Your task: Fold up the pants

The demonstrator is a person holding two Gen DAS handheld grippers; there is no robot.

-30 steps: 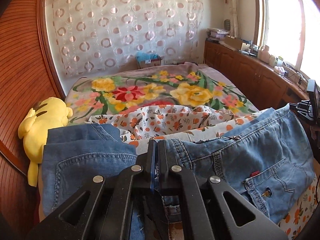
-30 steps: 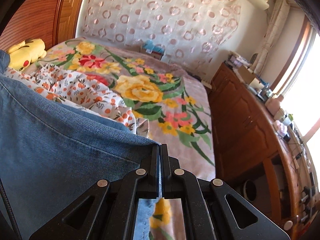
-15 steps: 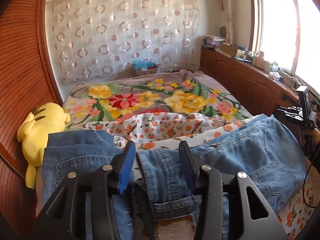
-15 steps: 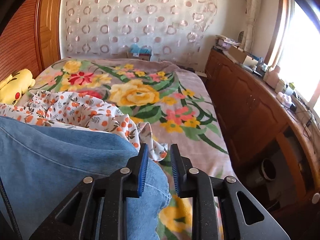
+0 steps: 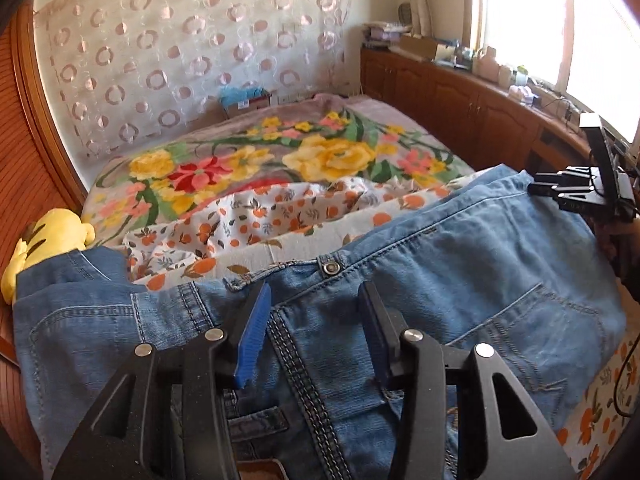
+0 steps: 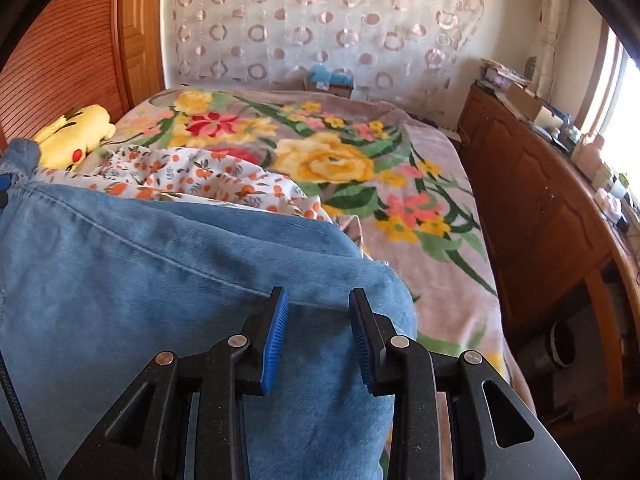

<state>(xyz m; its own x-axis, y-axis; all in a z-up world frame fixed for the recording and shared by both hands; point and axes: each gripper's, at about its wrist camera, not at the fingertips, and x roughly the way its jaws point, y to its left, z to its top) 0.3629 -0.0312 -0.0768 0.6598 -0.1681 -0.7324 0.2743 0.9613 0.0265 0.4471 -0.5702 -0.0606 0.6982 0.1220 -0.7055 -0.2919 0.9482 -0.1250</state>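
Nearest in the left view, the left tongs (image 5: pixel 314 332) stand released over the jeans (image 5: pixel 460 280), jaws apart with the fly seam and waistband between them but no pad pressing on the denim. They have just been opening. In the right view the right tongs (image 6: pixel 318 334) are likewise released, jaws parted above a rounded folded edge of the jeans (image 6: pixel 180 280); they too have just been opening, and the cloth lies under them, not gripped.

The jeans lie across the near end of the bed (image 6: pixel 440 240), waist button and a back pocket showing, on top of an orange-print sheet (image 5: pixel 280 216). The smooth doubled edge at the right suggests one fold is laid down and both ends let go. How many layers lie there cannot be told. Judging by the wide spread of denim, at least another fold and some smoothing remain.

Farther off lie the floral blanket (image 5: pixel 320 152) and a yellow plush (image 6: pixel 76 136) by the wooden wall.
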